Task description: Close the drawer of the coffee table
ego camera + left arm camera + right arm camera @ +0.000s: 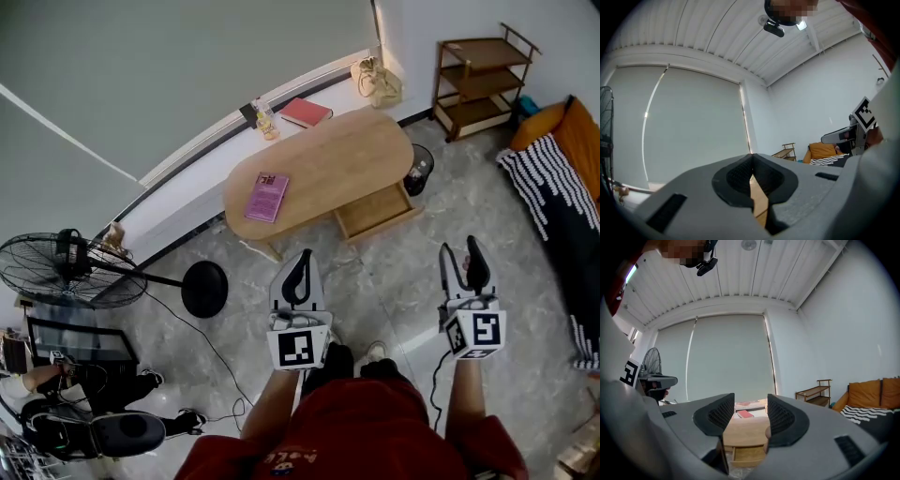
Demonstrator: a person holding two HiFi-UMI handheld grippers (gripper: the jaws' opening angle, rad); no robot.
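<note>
Head view, lower half: you are holding both grippers out level over the grey marbled floor [394, 277].

- Left gripper [302, 258]: the jaws are sitting clenched, with the pads meeting at the tip and nothing between them. In the left gripper view only a sliver of pale wood is showing through the slit under the pads.
- Right gripper [459, 251]: the jaws are standing released, well apart, and gripping nothing. In the right gripper view the table and its drawer are showing through the gap, low centre.

Drawer [375, 208]: it is hanging open from the near long side of the oval coffee table [328, 155], toward the table's right end. It is sitting just above centre in the head view, between the lines of the two grippers and well apart from both. Its wooden floor is showing bare.

Surroundings:
- A purple booklet [267, 197] is lying on the left end of the tabletop.
- A red book [305, 112] is resting on the window ledge beyond the table.
- A black bin [419, 169] is standing just beside the table's right end.
- A wooden shelf [483, 80] is occupying the upper right corner.
- An orange sofa [577, 131] with a striped throw [548, 187] is running down the right edge.
- A floor fan [66, 267] is standing at the left edge.
- A person [75, 403] is sitting at the lower left.
</note>
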